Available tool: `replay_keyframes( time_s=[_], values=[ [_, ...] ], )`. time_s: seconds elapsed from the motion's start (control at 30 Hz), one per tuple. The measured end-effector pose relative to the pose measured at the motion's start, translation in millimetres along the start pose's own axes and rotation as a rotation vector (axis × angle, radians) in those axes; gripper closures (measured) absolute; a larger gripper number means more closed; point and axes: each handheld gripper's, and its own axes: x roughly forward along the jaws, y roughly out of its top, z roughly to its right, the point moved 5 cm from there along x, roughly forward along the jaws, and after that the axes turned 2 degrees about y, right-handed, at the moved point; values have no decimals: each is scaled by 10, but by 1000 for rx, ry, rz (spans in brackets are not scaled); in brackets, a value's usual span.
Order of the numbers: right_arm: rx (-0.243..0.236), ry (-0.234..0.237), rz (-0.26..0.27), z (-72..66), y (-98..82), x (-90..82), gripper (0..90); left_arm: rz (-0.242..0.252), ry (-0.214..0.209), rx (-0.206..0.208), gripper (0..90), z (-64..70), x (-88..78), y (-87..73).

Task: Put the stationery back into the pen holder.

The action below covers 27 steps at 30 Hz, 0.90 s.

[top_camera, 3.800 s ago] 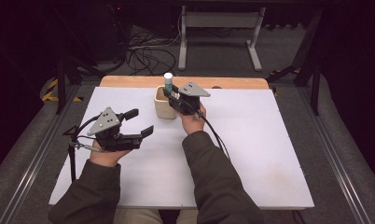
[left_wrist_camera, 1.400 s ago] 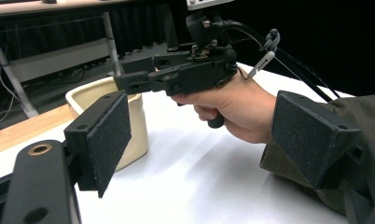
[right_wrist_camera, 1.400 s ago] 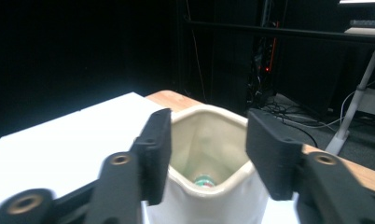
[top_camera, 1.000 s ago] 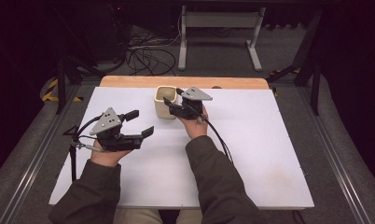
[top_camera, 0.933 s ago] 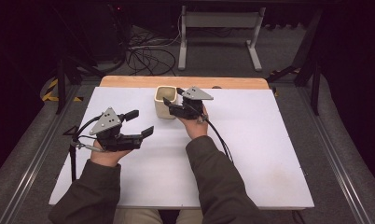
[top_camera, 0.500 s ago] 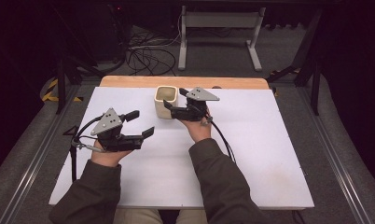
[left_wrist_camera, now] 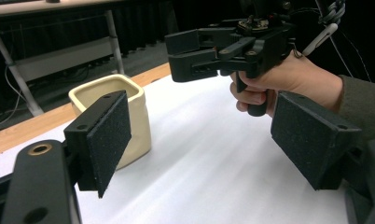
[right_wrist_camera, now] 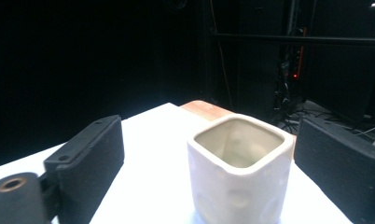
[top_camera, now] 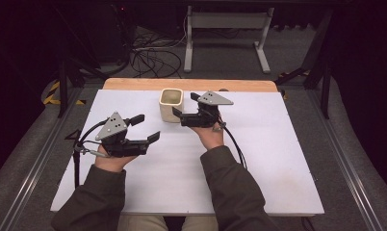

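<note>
A cream square cup (top_camera: 171, 103) stands upright near the far edge of the white table (top_camera: 259, 159). Just right of it, my right gripper (top_camera: 185, 105) is open. Its jaws have just been opening and nothing is between them. In the right gripper view the cup (right_wrist_camera: 237, 182) stands just ahead of the right gripper (right_wrist_camera: 211, 163), and what I see of its inside is bare. My left gripper (top_camera: 147, 127) hovers open and empty to the front left of the cup. The left gripper view shows the left gripper (left_wrist_camera: 209, 140), the cup (left_wrist_camera: 134, 116) and the right gripper (left_wrist_camera: 174, 56).
A wooden strip (top_camera: 134, 84) runs along the table's far edge. Beyond it are floor cables (top_camera: 148, 53) and a metal stand (top_camera: 225, 21). Bare white surface lies to the right and front of both hands.
My right gripper has drawn back to the right, away from the cup, and its jaws have widened. The white-capped bottle it held over the cup earlier has left its jaws. The left hand stayed still.
</note>
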Motion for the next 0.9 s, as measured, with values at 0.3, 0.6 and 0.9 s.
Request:
replay_keyframes(
  time_s=[0.3,0.6,0.9],
  values=[
    [11,19,10,-17,5,-113,53,-1,1,7,212,3,-5,-3],
    [40,27,15,-13,-20,-210,30,-3,1,17,212,21,-8,-2],
    [62,40,21,-13,-38,-313,16,-5,3,25,211,27,-6,-6]
  ],
)
